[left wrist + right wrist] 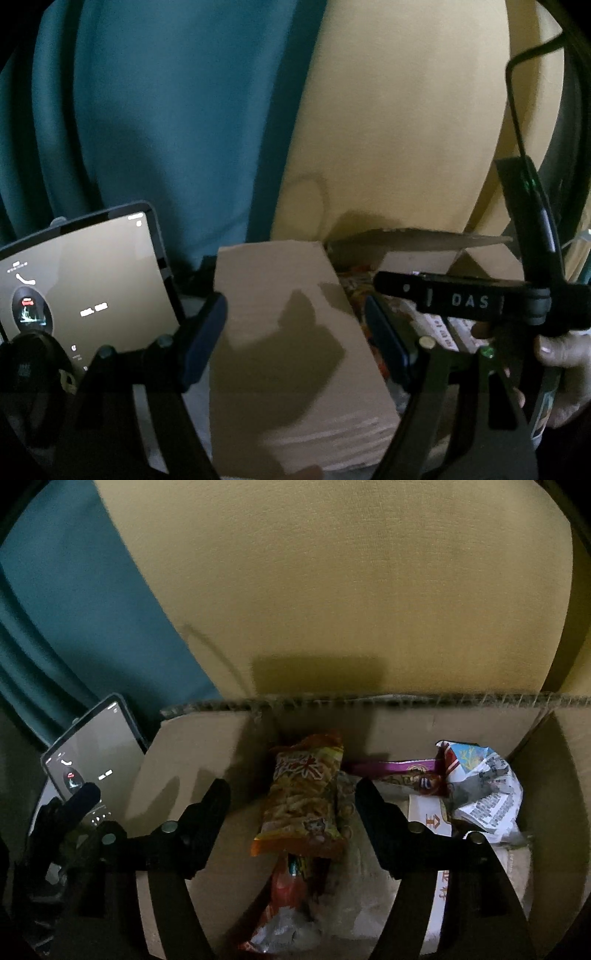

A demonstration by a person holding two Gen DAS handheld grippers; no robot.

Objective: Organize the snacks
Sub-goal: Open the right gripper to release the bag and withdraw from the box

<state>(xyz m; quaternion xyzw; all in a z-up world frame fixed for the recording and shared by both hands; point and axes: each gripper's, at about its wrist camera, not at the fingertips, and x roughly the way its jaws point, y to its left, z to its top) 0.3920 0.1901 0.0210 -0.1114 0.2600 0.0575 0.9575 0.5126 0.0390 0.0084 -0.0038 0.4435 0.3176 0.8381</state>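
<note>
Snacks: we see the orange chip bag (304,794) lying in the cardboard box (554,775), a crumpled white wrapper (487,794) beside it.
Right gripper (291,805): fingers spread, holding nothing, poised over the chip bag.
Left gripper (295,332): fingers apart, straddling the box flap (288,332), empty.
Risk: we judge a hard pinch crushes chips; the left gripper may fold the flap.
Bystander: phone (92,760) near, easily bumped.

"DAS" on the right tool's (476,301) black body.
</note>
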